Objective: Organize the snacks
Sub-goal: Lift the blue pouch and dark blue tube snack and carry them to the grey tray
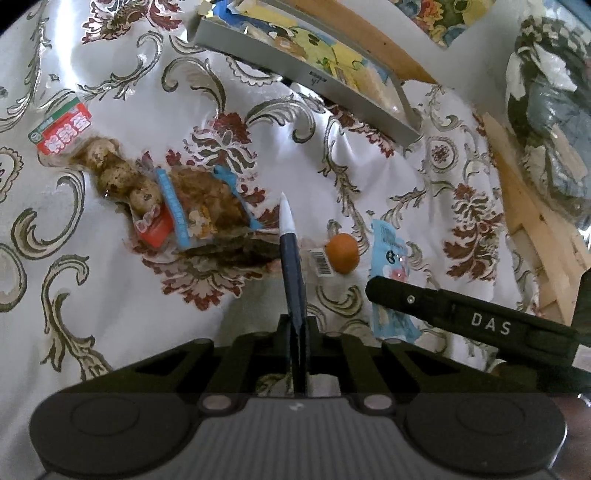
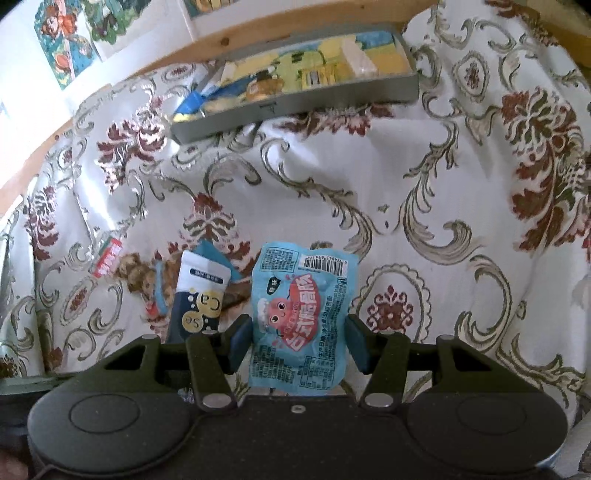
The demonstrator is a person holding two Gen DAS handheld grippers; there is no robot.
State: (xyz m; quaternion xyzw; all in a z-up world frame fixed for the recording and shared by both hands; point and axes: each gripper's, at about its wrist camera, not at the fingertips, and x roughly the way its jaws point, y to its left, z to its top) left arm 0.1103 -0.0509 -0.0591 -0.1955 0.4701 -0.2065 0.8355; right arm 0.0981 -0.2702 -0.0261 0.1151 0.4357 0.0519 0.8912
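Note:
My left gripper (image 1: pixel 295 328) is shut on a dark blue and white sachet (image 1: pixel 290 251), seen edge-on in the left wrist view; the right wrist view shows the sachet's face marked "Ca" (image 2: pixel 201 295). My right gripper (image 2: pixel 299 343) is open, its blue pads (image 2: pixel 240 343) standing on either side of a light blue snack packet (image 2: pixel 303 317) on the cloth. From the left wrist view, that packet (image 1: pixel 388 251) lies under the right gripper's black body (image 1: pixel 461 317). A grey tray (image 2: pixel 295 99) (image 1: pixel 314 79) of yellow and blue packets stands farther back.
A quail-egg pack with a red label (image 1: pixel 107 166), a brown snack pack with blue stripes (image 1: pixel 207 206) and a small orange round snack (image 1: pixel 341 253) lie on the patterned tablecloth (image 1: pixel 369 166). A wooden rail (image 2: pixel 258 29) runs behind the tray.

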